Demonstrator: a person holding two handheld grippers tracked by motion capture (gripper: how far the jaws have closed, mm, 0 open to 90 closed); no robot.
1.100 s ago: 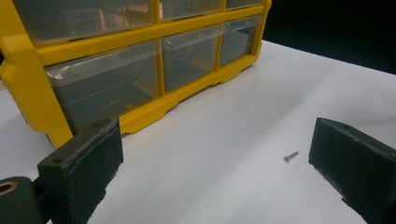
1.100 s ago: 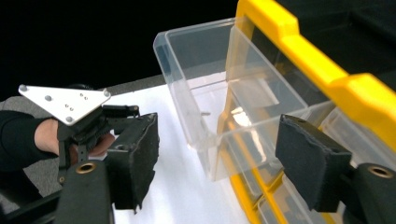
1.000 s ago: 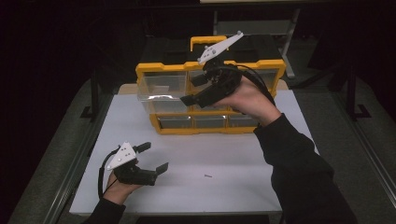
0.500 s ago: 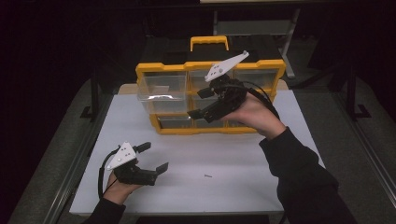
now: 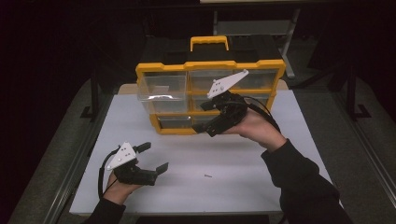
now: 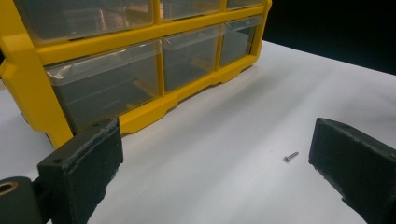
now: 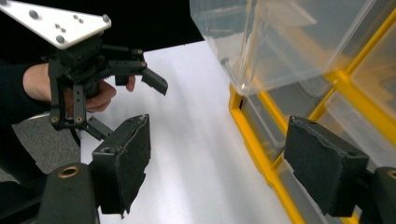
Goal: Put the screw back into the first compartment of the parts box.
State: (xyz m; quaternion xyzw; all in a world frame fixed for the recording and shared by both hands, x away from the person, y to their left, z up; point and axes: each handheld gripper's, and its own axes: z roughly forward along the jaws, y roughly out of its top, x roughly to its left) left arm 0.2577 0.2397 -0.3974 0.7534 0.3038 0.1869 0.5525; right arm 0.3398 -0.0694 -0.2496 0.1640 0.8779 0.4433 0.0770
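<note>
My right gripper (image 5: 205, 120) has its jaws spread with nothing between them; they've just been opening a bit more. It sits in front of the organizer (image 5: 163, 70), at the bottom row, tips aimed toward 8 o'clock in the high view. In the right gripper view the yellow frame and the lower drawers run between my pads (image 7: 126, 158) on the right side; whether a pad touches the frame, I can't tell.

Left gripper (image 5: 156, 158) also wide open, empty, resting low over the table (image 5: 243, 186) at about 7 o'clock from the organizer, tips pointing to 3 o'clock. Left hand (image 5: 119, 186) under it at the near edge.

Screw (image 5: 208, 176) lies flat on the table, well clear of both grippers, roughly 6 o'clock from the organizer. In the left gripper view the screw (image 6: 290, 157) is just inside my right-hand jaw, not touched, long axis running roughly 2 to 8 o'clock; which end is the head is too small to call.

Organizer stands upright at the far side of the table, long axis left-right, drawer fronts facing me, handle (image 5: 209, 43) on top. Top-left drawer (image 5: 159, 88) is pulled out toward me; it hangs over the table.
</note>
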